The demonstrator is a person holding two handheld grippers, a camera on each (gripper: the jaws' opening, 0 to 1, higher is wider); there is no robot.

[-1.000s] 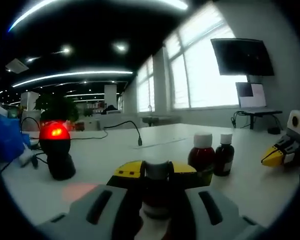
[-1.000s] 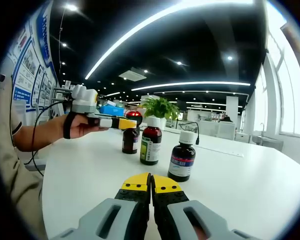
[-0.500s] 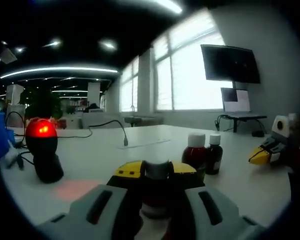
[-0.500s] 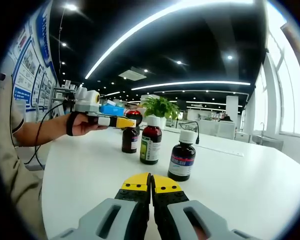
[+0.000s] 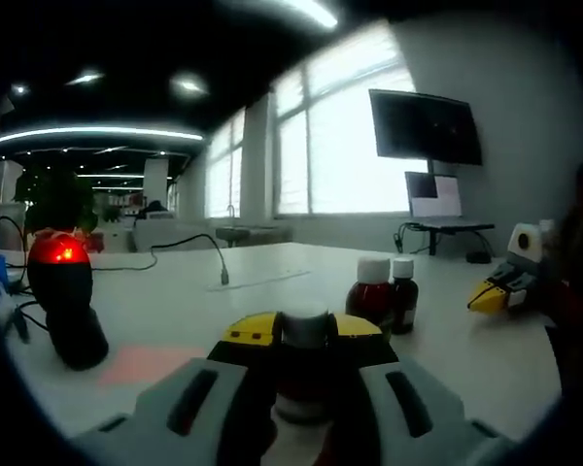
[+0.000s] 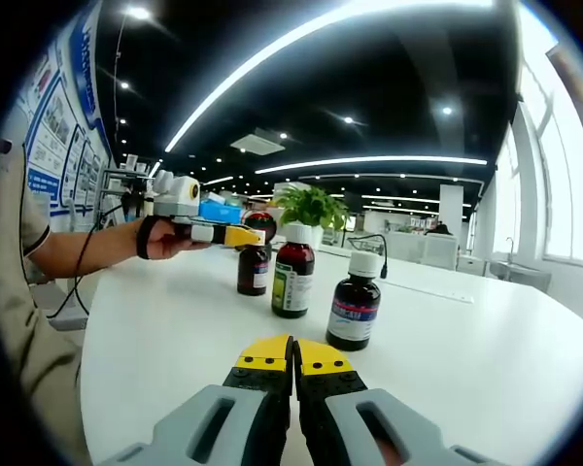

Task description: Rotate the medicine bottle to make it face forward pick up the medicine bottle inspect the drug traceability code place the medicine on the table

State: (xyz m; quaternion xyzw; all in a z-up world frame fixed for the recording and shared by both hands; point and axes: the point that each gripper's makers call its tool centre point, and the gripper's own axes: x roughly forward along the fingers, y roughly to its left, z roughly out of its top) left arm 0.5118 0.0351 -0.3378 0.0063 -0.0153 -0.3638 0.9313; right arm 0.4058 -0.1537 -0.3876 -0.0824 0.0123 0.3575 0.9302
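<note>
Dark glass: a small medicine bottle (image 5: 304,364) stands upright between the yellow-tipped jaws of the left gripper (image 5: 302,335), clamped at its body.
Scanner: a black reader with a glowing red head (image 5: 64,301) sits on the white table (image 5: 194,311), ahead and to the left of the held bottle along the jaw line; its glow falls on the tabletop.
Height: in the right gripper view, the held bottle (image 6: 253,268) may hang just clear of the table; hard to tell.
Right gripper (image 6: 292,355): jaws pressed together, holding nothing, well apart.
Neighbours: two capped bottles (image 6: 292,272) (image 6: 356,301) stand upright nearby.
</note>
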